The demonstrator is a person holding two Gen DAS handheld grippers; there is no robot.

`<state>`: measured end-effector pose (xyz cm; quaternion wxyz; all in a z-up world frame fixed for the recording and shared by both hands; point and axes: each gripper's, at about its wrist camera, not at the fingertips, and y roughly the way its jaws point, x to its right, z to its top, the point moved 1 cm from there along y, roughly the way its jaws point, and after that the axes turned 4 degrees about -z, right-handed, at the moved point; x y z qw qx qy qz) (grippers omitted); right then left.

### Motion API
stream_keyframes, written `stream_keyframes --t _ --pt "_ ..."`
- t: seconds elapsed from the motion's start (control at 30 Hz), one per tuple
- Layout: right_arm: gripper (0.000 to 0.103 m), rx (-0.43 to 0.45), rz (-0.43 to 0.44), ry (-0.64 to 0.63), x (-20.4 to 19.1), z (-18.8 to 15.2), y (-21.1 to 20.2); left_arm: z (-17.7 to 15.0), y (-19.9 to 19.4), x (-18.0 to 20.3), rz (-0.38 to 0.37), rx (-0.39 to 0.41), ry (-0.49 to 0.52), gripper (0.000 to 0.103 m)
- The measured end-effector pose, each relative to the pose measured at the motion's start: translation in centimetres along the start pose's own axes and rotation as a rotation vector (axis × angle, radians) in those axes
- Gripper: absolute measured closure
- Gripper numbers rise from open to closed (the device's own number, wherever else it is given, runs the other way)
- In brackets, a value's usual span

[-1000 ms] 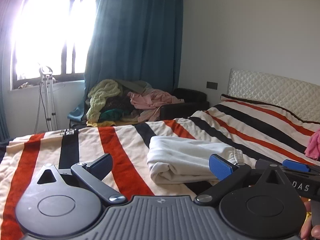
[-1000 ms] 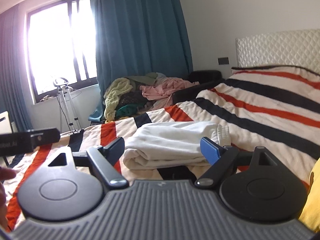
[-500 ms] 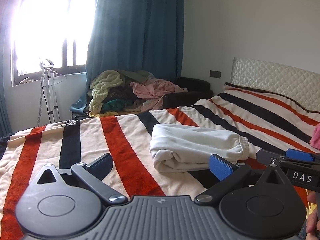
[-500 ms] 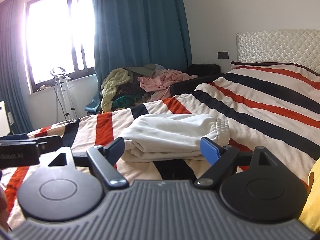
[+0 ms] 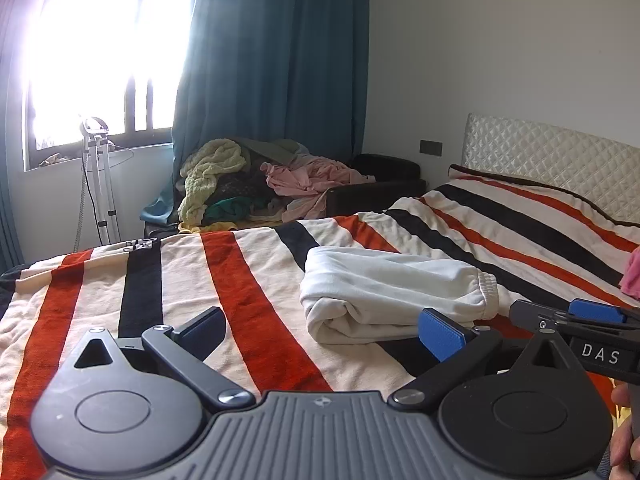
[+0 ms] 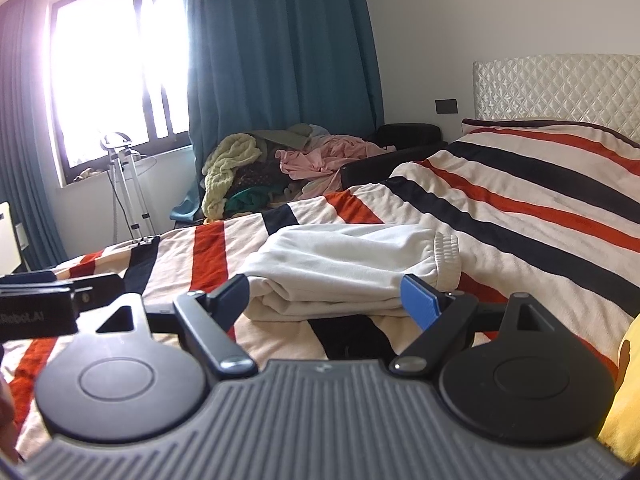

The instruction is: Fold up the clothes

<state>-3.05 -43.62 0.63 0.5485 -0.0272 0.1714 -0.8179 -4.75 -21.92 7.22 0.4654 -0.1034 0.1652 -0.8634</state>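
Folded white garment [image 6: 344,272] – (tongs apart)

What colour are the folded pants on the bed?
The folded pants are white, maybe slightly cream. The right wrist view shows them best, lying on the striped blanket.

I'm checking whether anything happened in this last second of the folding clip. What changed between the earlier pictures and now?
Almost nothing. Both views tilt slightly, so the white folded garment sits a little differently in frame. The left gripper and right gripper stayed open and empty, short of the garment, which kept its place on the striped blanket.
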Motion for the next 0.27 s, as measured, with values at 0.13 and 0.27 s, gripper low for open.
stream_keyframes --t 0.13,0.27 --pt "0.019 -0.001 -0.002 -0.006 -0.19 -0.03 0.02 -0.01 -0.12 -0.01 0.000 0.002 -0.003 0.000" --pt "0.019 0.002 -0.002 -0.010 -0.27 -0.09 -0.05 -0.08 -0.21 -0.07 -0.006 -0.001 -0.001 0.000"
